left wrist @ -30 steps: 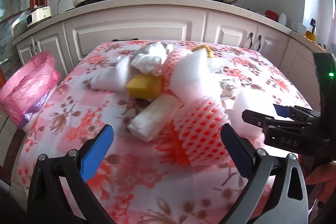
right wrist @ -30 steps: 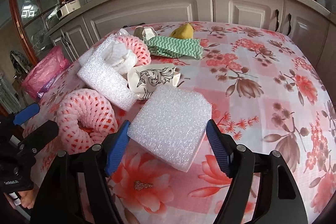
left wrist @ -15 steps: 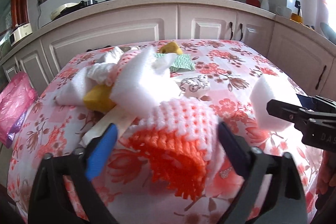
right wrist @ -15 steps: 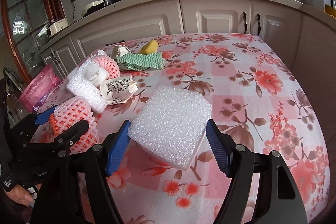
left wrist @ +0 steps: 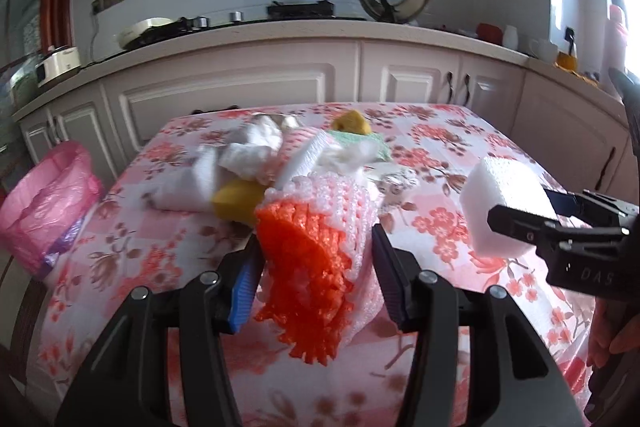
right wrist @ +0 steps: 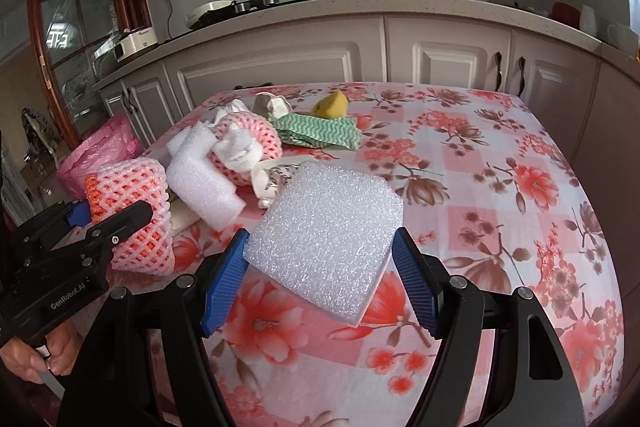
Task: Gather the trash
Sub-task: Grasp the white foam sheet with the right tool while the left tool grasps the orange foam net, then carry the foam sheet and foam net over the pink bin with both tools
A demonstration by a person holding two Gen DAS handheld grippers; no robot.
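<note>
Foam net sleeve [left wrist: 316, 251] points forward between closing left jaws; right jaws clamp flat foam pad [right wrist: 326, 241].

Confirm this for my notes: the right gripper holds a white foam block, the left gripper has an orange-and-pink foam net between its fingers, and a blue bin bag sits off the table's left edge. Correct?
One detail is off: the bin bag is pink, not blue, as the left wrist view shows. The rest stands: the right gripper holds the white foam block, and the left gripper is closing on the orange-and-pink foam net.
</note>
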